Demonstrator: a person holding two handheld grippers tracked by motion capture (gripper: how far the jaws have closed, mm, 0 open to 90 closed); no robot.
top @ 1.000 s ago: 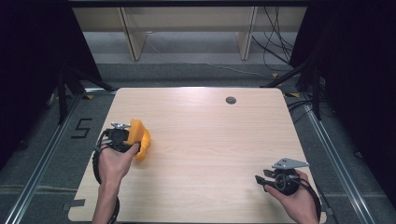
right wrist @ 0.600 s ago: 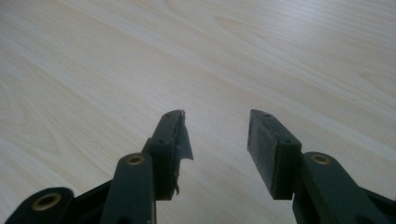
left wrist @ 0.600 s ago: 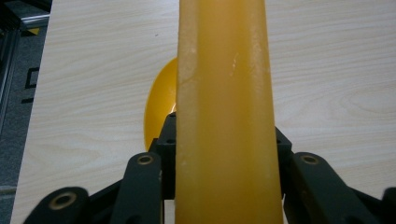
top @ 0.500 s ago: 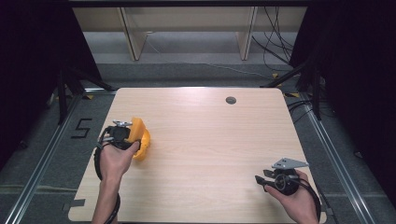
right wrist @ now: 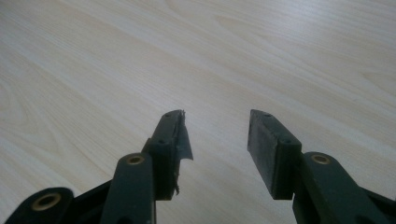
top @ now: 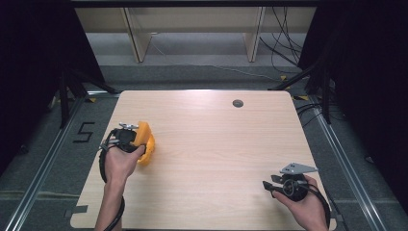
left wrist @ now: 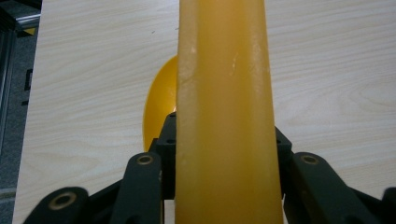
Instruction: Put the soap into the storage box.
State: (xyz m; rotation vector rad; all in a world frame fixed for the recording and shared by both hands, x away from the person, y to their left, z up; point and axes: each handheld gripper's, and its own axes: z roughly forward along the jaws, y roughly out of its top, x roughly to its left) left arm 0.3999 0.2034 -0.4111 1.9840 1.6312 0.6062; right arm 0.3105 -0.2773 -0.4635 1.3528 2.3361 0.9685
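Observation:
An orange plastic dish point(top: 146, 142) stands on edge at the left side of the wooden table point(top: 216, 144). My left gripper point(top: 129, 138) is shut on its rim. In the left gripper view the thick orange rim point(left wrist: 224, 93) runs up between the two black jaws, and the dish's curved body bulges out to the left behind them. My right gripper point(top: 269, 185) is held low near the table's front right corner. In the right gripper view that gripper point(right wrist: 217, 135) stands open above bare wood, with a torn pad on its left fingertip point(right wrist: 180, 140).
A small dark round grommet point(top: 237, 103) sits near the table's far edge. Behind the table stand pale shelf legs point(top: 134, 38), and cables point(top: 288, 53) trail on the floor at the right. A "5" mark point(top: 84, 132) is on the floor at the left.

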